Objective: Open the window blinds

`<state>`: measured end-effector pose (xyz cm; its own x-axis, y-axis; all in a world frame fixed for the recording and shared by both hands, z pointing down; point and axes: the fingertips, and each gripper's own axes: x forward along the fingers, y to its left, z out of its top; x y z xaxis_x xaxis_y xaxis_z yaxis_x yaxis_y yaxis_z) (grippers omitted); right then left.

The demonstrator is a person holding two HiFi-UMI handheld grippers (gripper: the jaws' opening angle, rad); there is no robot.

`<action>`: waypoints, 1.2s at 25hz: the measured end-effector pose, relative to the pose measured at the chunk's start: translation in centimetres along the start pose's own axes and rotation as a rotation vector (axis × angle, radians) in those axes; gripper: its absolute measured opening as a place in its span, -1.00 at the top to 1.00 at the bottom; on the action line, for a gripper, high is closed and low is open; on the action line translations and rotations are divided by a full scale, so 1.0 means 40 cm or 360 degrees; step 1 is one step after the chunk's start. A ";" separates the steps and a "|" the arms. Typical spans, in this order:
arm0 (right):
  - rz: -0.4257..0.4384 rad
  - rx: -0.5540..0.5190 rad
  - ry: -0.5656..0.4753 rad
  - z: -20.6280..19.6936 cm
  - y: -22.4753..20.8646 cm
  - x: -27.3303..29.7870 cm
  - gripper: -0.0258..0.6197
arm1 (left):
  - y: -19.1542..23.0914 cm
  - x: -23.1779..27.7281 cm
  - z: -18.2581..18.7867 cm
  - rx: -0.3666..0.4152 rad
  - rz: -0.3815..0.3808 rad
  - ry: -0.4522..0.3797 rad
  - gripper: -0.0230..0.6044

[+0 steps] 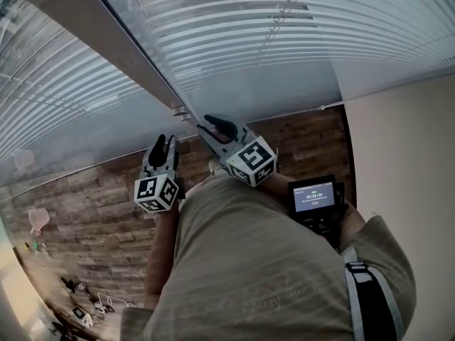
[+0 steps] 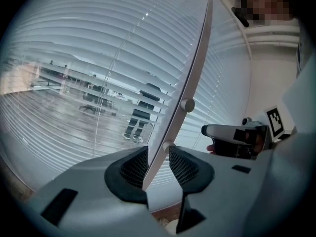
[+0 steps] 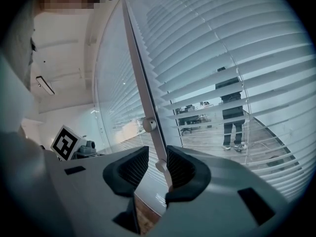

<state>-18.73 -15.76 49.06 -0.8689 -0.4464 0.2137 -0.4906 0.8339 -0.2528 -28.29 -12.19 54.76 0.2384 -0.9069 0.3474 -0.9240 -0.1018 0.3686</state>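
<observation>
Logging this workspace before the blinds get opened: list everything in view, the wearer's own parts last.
blinds: two spans, white slats, either side of the strip
upright strip: one, white, two round knobs, on the glass
bystander: one, dark clothes, beyond the glass
floor: one, brown planks, below
wall: one, cream, at right
screen device: one, black, at wearer's right side
small clutter: several, mixed, floor at lower left
shirt: one, beige, wearer's torso
left gripper: one, grey, jaws apart, strip showing between them
right gripper: one, grey, jaws apart, same strip between
</observation>
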 end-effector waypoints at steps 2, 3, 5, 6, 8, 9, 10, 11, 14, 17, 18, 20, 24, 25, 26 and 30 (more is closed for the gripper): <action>-0.0001 0.0000 0.0000 0.000 0.001 -0.001 0.61 | -0.001 0.000 0.000 0.0002 -0.0004 0.0001 0.47; -0.0002 0.0000 0.0000 0.000 0.001 -0.002 0.61 | -0.002 0.000 0.000 0.0001 -0.0006 0.0002 0.47; -0.0006 0.0002 0.0003 0.002 0.003 -0.004 0.61 | -0.003 -0.002 0.002 0.0000 -0.0010 0.0006 0.47; -0.0008 0.0004 0.0003 0.003 0.004 -0.006 0.61 | -0.005 -0.003 0.002 0.0001 -0.0013 0.0009 0.47; -0.0009 0.0007 0.0001 0.001 0.006 -0.006 0.61 | -0.006 -0.004 0.000 0.0004 -0.0018 0.0011 0.47; -0.0007 0.0007 0.0000 -0.002 0.006 -0.004 0.61 | -0.004 -0.002 -0.003 0.0005 -0.0019 0.0011 0.47; -0.0006 0.0007 -0.0001 -0.005 0.006 -0.002 0.61 | -0.002 -0.001 -0.005 0.0006 -0.0019 0.0011 0.47; -0.0004 0.0007 -0.0002 -0.006 0.006 -0.001 0.61 | -0.001 -0.001 -0.006 0.0006 -0.0019 0.0011 0.47; -0.0005 0.0009 -0.0002 -0.001 0.008 -0.003 0.61 | -0.001 -0.005 -0.003 0.0003 -0.0015 0.0012 0.47; 0.0000 0.0015 -0.0004 0.003 0.009 -0.001 0.61 | -0.001 -0.007 0.003 0.0001 -0.0015 0.0010 0.47; 0.0003 0.0014 -0.0005 0.003 0.009 0.000 0.61 | -0.002 -0.007 0.004 0.0001 -0.0017 0.0007 0.47; 0.0007 0.0010 -0.0008 0.005 0.010 0.000 0.61 | -0.004 -0.009 0.006 0.0001 -0.0018 0.0003 0.47; 0.0006 0.0021 -0.0008 0.009 0.013 -0.001 0.61 | -0.001 -0.012 0.011 -0.0004 -0.0015 0.0005 0.47; 0.0005 0.0023 -0.0010 0.009 0.013 0.000 0.61 | -0.001 -0.012 0.011 -0.0003 -0.0016 0.0006 0.47; 0.0004 0.0026 -0.0011 0.008 0.012 0.001 0.61 | -0.001 -0.012 0.012 -0.0001 -0.0017 0.0008 0.47; 0.0007 0.0036 -0.0015 0.010 0.014 0.000 0.61 | -0.003 -0.013 0.014 0.0008 -0.0020 0.0013 0.47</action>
<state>-19.05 -15.41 48.55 -0.8716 -0.4459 0.2039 -0.4881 0.8283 -0.2752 -28.46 -11.93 54.03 0.2525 -0.9022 0.3497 -0.9224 -0.1153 0.3687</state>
